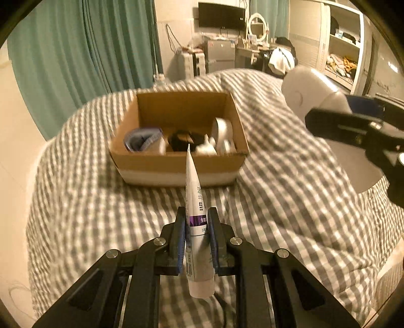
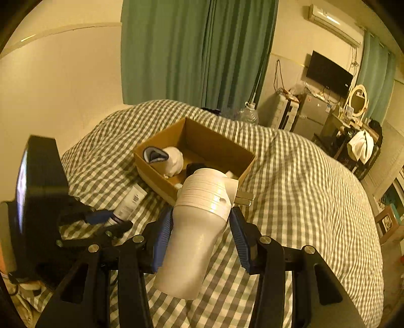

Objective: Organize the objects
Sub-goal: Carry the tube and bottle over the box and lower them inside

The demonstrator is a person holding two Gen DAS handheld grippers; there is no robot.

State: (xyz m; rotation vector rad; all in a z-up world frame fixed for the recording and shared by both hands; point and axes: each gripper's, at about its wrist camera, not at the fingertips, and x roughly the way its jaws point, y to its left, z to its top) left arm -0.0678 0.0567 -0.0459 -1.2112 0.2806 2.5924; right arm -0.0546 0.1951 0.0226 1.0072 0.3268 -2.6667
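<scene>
My left gripper [image 1: 196,222] is shut on a white and purple tube [image 1: 194,201], held above the bed with its flat end toward the cardboard box [image 1: 176,166]. The box holds a rolled grey-blue sock [image 1: 142,142], a black item [image 1: 181,140] and white items [image 1: 222,133]. My right gripper [image 2: 202,219] is shut on a white plug-in lamp [image 2: 199,227] with metal prongs [image 2: 243,198], held just in front of the box [image 2: 151,174]. The lamp [image 1: 310,88] and right gripper show at the right of the left wrist view; the tube [image 2: 128,204] and left gripper [image 2: 108,222] show at the left of the right wrist view.
The grey checked duvet [image 1: 277,176] covers the bed. Green curtains [image 2: 197,50] hang behind. A TV [image 1: 221,15], small fridge [image 1: 219,55], dresser with mirror and open shelves [image 1: 343,50] stand at the far side. A water bottle [image 2: 248,114] stands beyond the bed.
</scene>
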